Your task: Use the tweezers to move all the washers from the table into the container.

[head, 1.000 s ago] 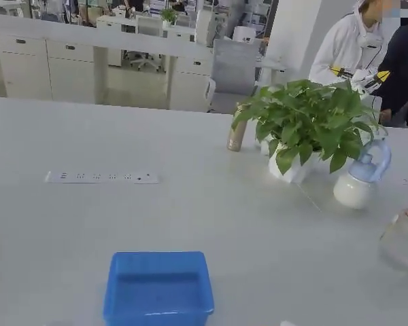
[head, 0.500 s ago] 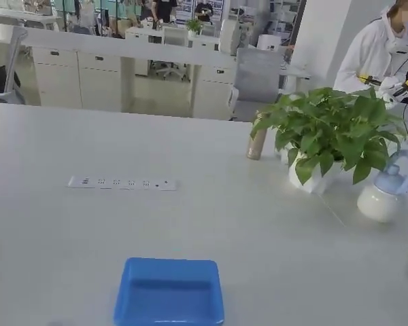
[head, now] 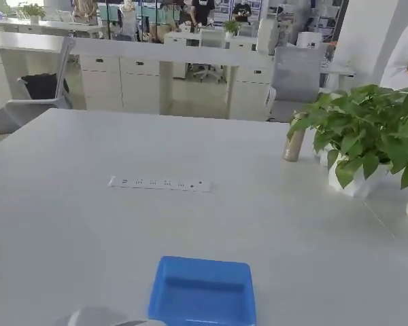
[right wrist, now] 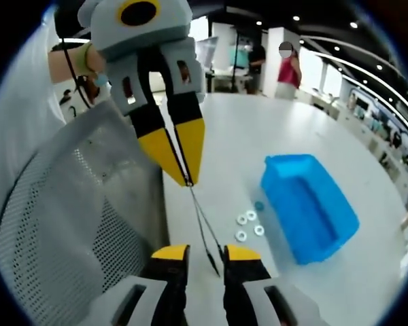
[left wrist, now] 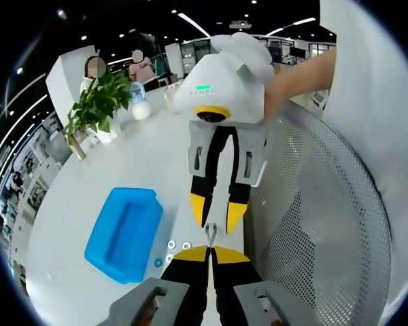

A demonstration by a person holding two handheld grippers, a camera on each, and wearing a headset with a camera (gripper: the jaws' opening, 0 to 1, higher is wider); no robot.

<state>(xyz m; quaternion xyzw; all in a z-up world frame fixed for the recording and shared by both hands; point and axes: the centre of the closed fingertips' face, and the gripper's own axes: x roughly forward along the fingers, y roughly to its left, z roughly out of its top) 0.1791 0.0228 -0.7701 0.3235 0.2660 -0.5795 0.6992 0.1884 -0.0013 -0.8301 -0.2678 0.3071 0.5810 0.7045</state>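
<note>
A blue container (head: 202,292) (left wrist: 122,231) (right wrist: 309,204) stands near the table's front edge. Several small washers (right wrist: 248,225) (left wrist: 177,245) lie on the table just beside it, one of them blue (right wrist: 258,204). The two grippers face each other tip to tip above the table edge. My left gripper (left wrist: 211,252) (right wrist: 188,178) is shut on one end of thin metal tweezers (right wrist: 202,227) (left wrist: 209,234). The tweezers' two legs run between the yellow tips of my right gripper (right wrist: 206,255) (left wrist: 217,216), whose jaws stand apart.
A grey mesh chair back (left wrist: 313,224) (right wrist: 75,224) sits close beside the grippers. Farther back on the table are a white power strip (head: 160,183), a small bottle (head: 294,144) and a potted plant (head: 367,136). People stand beyond the table.
The head camera has swung left, so the container, power strip and plant sit further right in the picture. Nothing on the table has moved.
</note>
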